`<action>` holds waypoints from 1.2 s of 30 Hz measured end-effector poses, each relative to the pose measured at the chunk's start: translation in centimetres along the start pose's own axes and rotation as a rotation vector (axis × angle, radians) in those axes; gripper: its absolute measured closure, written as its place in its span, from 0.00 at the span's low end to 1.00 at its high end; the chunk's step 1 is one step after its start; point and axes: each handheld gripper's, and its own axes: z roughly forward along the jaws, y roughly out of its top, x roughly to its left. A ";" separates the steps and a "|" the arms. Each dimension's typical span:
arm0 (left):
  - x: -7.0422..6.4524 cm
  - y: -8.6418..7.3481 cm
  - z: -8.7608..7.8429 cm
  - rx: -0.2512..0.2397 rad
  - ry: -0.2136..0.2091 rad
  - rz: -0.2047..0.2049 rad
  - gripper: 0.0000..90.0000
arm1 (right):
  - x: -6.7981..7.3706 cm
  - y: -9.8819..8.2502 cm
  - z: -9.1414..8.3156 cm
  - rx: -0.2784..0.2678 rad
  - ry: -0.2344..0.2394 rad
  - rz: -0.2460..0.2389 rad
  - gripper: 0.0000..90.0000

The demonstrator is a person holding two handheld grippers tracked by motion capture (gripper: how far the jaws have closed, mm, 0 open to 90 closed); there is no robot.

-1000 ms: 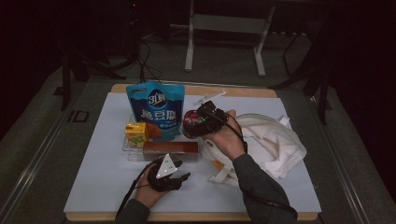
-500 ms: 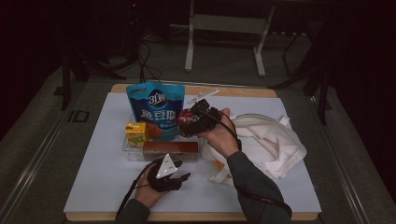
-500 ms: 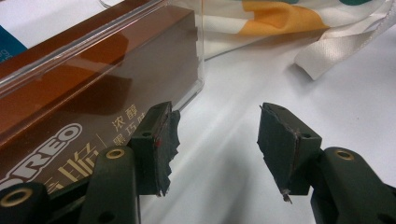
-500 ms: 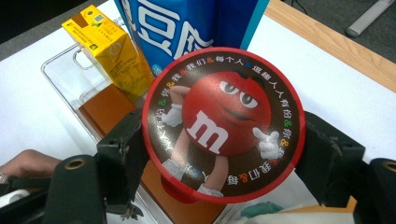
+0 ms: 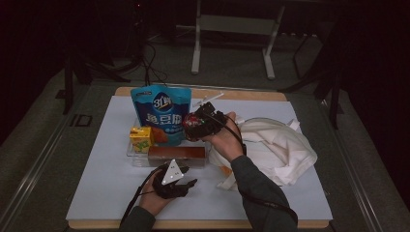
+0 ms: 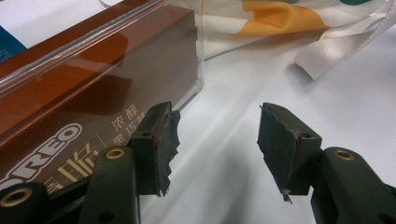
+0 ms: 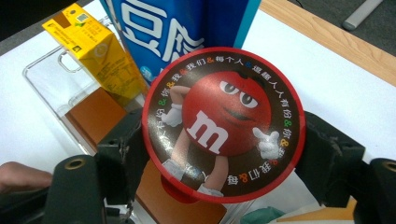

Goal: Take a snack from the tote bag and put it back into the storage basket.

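Right gripper (image 7: pixel 224 144), raised above the clear tray (image 5: pixel 138 157), with its two black jaws closed on the sides of a round M&M's container (image 7: pixel 223 122); the red-rimmed lid, printed with the red candy character, faces the right gripper view's camera. In the high view the same container (image 5: pixel 192 123) sits in the right gripper (image 5: pixel 200 121) just right of the blue snack pouch (image 5: pixel 162 113), which stands upright at the back of the tray. A yellow juice carton (image 5: pixel 141 138) stands at the tray's left end, and a long brown Oreo box (image 5: pixel 176 153) lies along its front edge. Left gripper (image 6: pixel 217 140) rests low on the white table cover (image 5: pixel 101 179), its jaws parted about halfway with nothing between them, the left jaw just beside the near end of the Oreo box (image 6: pixel 88 93). A cream cloth bag (image 5: pixel 278 145) lies crumpled on the right side of the table, beside the person's right forearm.
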 end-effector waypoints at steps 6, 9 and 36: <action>0.0 0.0 0.0 0.000 0.001 0.001 0.51 | -0.3 -0.3 0.7 0.016 -0.013 0.011 0.28; 0.0 0.0 0.0 0.001 0.001 0.002 0.51 | -0.5 -0.5 1.0 0.024 -0.017 0.015 0.28; 0.0 0.0 0.0 0.005 0.000 0.005 0.51 | -1.1 -1.3 3.1 0.055 -0.035 0.036 0.28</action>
